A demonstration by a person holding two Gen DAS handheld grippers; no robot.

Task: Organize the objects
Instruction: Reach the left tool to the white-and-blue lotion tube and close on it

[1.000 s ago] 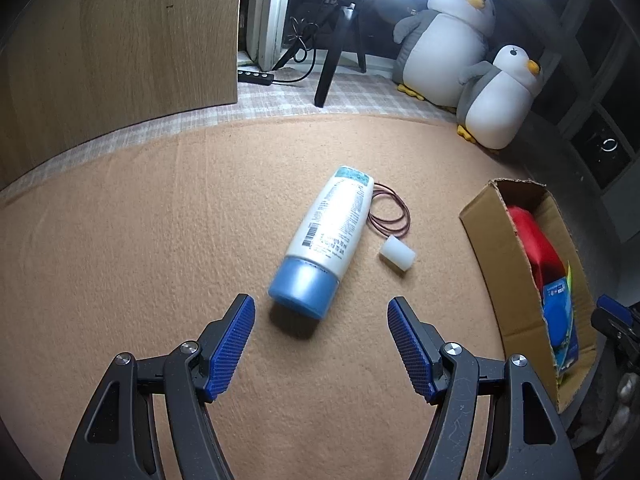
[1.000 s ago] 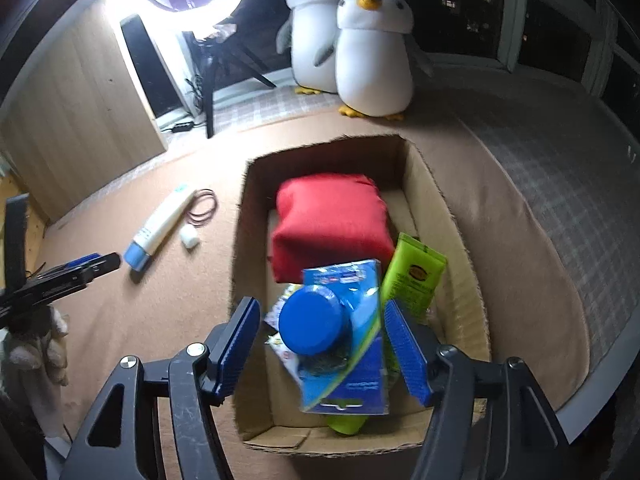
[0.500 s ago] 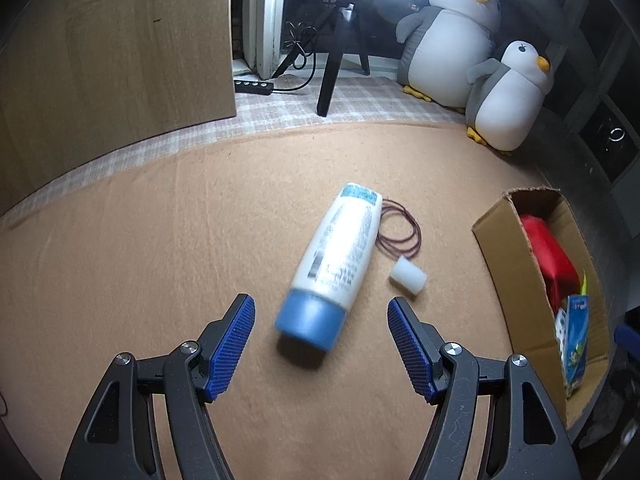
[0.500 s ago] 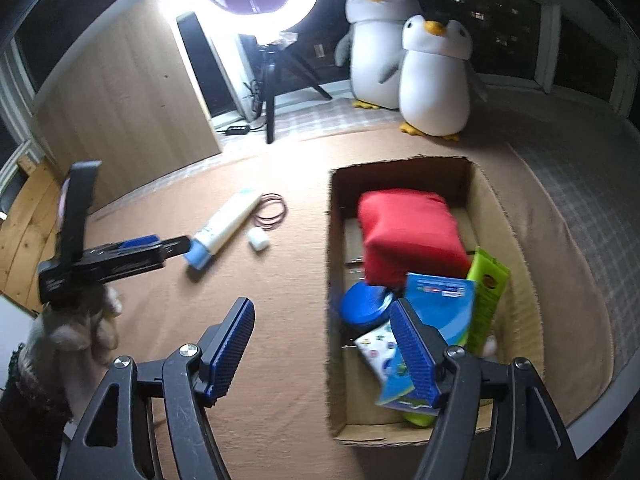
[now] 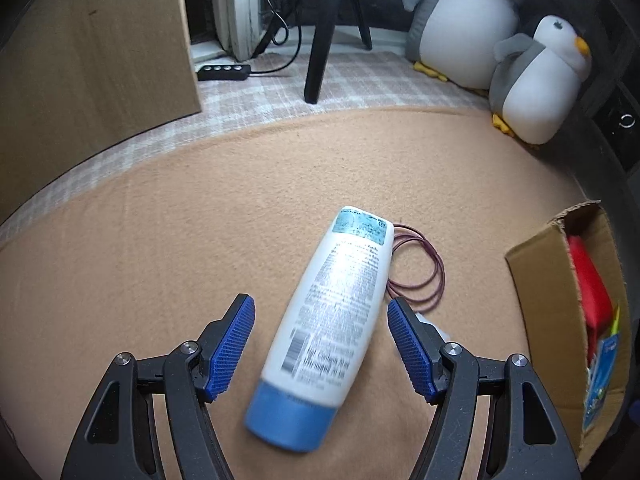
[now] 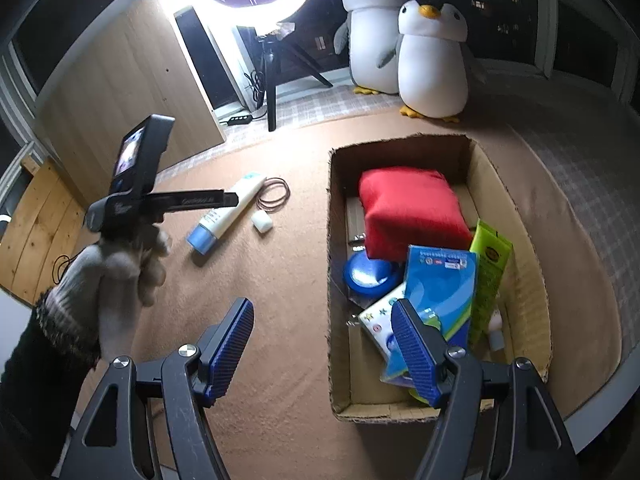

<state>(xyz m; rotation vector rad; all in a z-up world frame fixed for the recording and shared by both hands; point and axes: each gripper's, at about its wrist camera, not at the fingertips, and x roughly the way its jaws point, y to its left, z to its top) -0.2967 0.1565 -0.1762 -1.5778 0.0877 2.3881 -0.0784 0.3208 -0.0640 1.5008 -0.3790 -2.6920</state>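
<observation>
A white bottle with a blue cap (image 5: 332, 320) lies on the tan blanket, cap toward me, between the fingers of my left gripper (image 5: 319, 304). That gripper is open and its pads stand clear of the bottle's sides. Dark red hair ties (image 5: 420, 276) and a small white piece (image 5: 440, 330) lie just right of the bottle. In the right wrist view my right gripper (image 6: 322, 306) is open and empty above the left wall of the cardboard box (image 6: 330, 240). The box holds a red pouch (image 6: 408, 208), a blue lid (image 6: 368, 276), a blue package (image 6: 440, 280) and a green pack (image 6: 490, 272).
Two plush penguins (image 6: 432, 68) sit beyond the blanket's far edge. A ring light on a tripod (image 6: 272, 80), a power strip (image 5: 224, 72) and a wooden panel (image 5: 92, 52) stand at the back. A gloved hand (image 6: 116, 272) holds the left gripper.
My left gripper came forward and down, so the bottle now lies between its fingers. My right gripper let go of the blue package, which now lies in the box, and drew back to the left.
</observation>
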